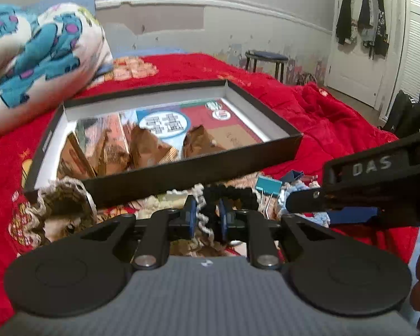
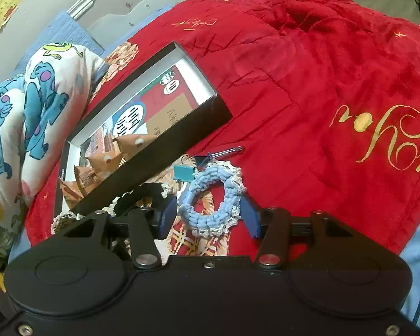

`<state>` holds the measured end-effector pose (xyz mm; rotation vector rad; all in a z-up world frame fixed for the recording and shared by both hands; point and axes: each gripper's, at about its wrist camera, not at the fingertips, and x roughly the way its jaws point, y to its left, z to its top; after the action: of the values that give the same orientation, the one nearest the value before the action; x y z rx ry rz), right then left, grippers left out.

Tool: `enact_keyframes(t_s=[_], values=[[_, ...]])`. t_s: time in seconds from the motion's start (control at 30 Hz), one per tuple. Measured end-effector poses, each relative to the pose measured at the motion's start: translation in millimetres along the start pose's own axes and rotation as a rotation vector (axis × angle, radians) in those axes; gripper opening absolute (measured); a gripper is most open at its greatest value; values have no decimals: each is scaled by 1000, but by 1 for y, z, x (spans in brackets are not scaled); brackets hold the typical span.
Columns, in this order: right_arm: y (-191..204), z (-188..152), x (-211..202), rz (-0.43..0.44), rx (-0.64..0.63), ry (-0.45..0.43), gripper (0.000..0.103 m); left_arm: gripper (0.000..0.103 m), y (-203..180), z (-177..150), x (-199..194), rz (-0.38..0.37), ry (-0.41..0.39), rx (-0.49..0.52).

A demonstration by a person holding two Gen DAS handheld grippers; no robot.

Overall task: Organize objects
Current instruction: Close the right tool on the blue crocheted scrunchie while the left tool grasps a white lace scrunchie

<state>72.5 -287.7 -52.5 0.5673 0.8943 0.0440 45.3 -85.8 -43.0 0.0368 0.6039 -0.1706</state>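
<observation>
Left wrist view showed my left gripper [image 1: 207, 212] low in the middle of the frame, its blue pads drawn close together on a black scrunchie [image 1: 232, 193] with a strand of cream crochet trim caught between them; whether the pads truly pinched it I judged likely, not certain. My right gripper [image 2: 210, 212] stood wider apart, the light blue scrunchie [image 2: 212, 196] lying between the pads, which flanked it without clearly pressing. The black tray box [image 1: 165, 176] sat just behind the pile, centre of the frame, already holding brown paper packets [image 1: 151, 145] over a printed card. A teal binder clip [image 1: 267, 186] lay right of centre, near the scrunchies.

To do this step well, I reckoned I should close on the thick body of each scrunchie, not the loose lace, lift clear of the box's near wall, and set them down in the box's open right half.

Everything rested on a soft, rumpled red blanket [image 2: 322, 70] over a bed, so things could sink or snag. A cartoon-print pillow [image 1: 42, 44] filled the upper left, a stool [image 1: 266, 58] stood by the scuffed wall, and dark clothes [image 1: 361, 14] hung on a door at upper right.
</observation>
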Motion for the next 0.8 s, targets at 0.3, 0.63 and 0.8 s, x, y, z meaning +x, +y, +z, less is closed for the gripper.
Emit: enact_keyframes(t_s=[0.3, 0.63, 0.8], values=[[-6, 2, 6, -45, 44, -1, 17, 18, -1, -1, -4, -22, -41, -11], [-3, 1, 5, -59, 37, -14, 15, 13, -1, 0, -5, -16, -39, -6], [3, -1, 3, -32, 15, -15, 15, 13, -6, 1, -9, -19, -56, 22]])
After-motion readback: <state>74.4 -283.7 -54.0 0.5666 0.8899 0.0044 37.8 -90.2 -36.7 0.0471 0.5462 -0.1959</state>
